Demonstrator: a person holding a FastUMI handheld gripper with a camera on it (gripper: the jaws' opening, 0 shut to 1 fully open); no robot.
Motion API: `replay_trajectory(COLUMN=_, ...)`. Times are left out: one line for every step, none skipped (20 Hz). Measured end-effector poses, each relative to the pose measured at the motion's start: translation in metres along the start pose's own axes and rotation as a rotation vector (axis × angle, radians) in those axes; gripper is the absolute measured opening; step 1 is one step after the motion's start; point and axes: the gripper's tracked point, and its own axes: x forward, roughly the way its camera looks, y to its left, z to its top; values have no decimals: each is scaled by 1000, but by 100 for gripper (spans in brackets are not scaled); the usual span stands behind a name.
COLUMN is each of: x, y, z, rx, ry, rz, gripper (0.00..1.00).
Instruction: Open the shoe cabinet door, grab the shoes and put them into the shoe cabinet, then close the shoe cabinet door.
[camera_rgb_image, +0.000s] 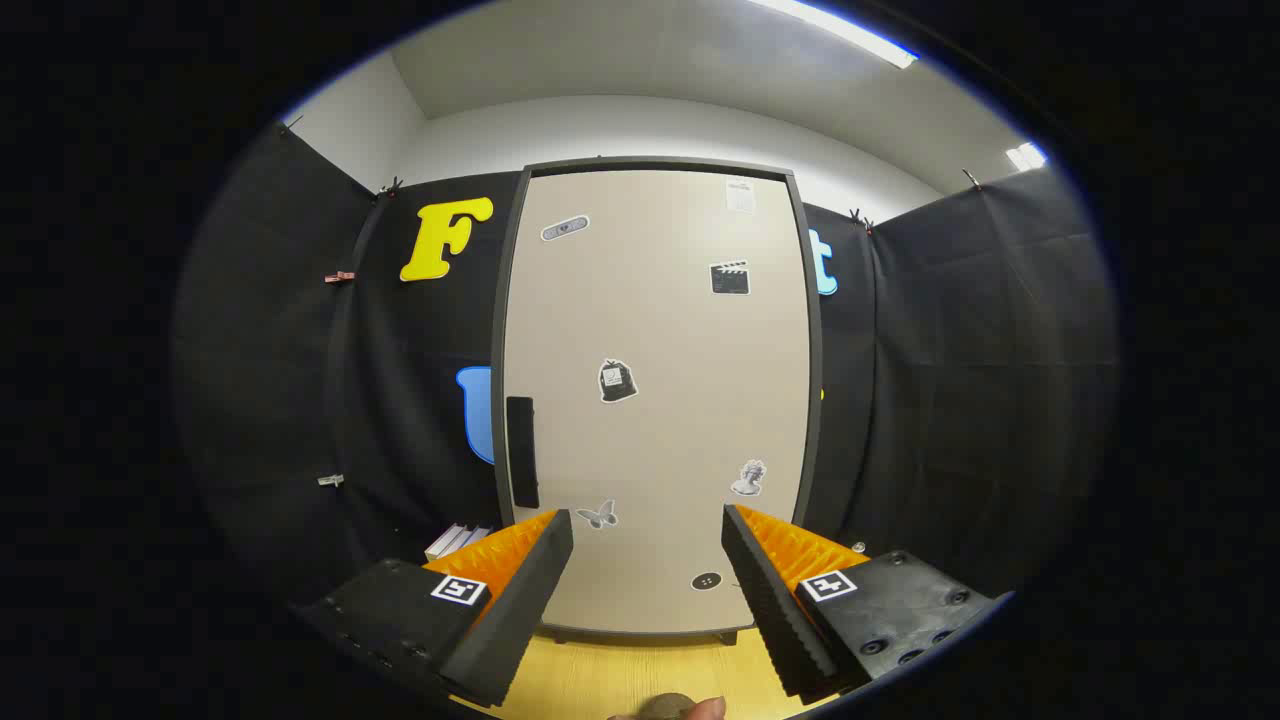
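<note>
Gripper released, fingers spread wide with nothing between them, shoe cabinet door closed straight ahead beyond the fingertips, dark handle on its left edge, small stickers scattered across it, cabinet standing on the wooden floor

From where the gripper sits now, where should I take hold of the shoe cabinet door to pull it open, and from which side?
Grip the black vertical handle at the left edge of the shoe cabinet door. It is a narrow upright bar, so the open gripper should probably come straight in with one finger on each side of it. The gripper is aimed at the door's middle, so shift left first. The door looks shut.
</note>
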Motion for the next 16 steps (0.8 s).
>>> replay_trajectory(x=-1, y=3, z=1, rx=0, ry=-2, rz=2, gripper=98)
replay_trajectory(x=-1, y=6, z=3, rx=-3, ry=-5, rz=0, gripper=98)
replay_trajectory(x=-2, y=9, z=3, rx=-6, ry=-10, rz=2, gripper=98)
replay_trajectory(x=-2, y=12, z=3, rx=-5, ry=-10, rz=5, gripper=98)
replay_trajectory(x=-2, y=15, z=3, rx=-1, ry=-9, rz=10, gripper=98)
replay_trajectory(x=-1, y=18, z=3, rx=2, ry=-9, rz=11, gripper=98)
replay_trajectory(x=-1, y=20, z=2, rx=5, ry=-6, rz=12, gripper=98)
replay_trajectory(x=0, y=21, z=2, rx=5, ry=-6, rz=13, gripper=98)
replay_trajectory(x=1, y=20, z=3, rx=7, ry=-7, rz=10, gripper=98)
replay_trajectory(x=2, y=20, z=4, rx=10, ry=-11, rz=6, gripper=98)
replay_trajectory(x=4, y=19, z=3, rx=11, ry=-12, rz=2, gripper=98)
replay_trajectory(x=6, y=18, z=2, rx=14, ry=-9, rz=0, gripper=98)
replay_trajectory(x=6, y=18, z=1, rx=17, ry=-4, rz=-1, gripper=98)
replay_trajectory(x=7, y=17, z=0, rx=19, ry=0, rz=-1, gripper=98)
replay_trajectory(x=9, y=16, z=0, rx=19, ry=1, rz=-3, gripper=98)
replay_trajectory(x=10, y=15, z=0, rx=19, ry=1, rz=-6, gripper=98)
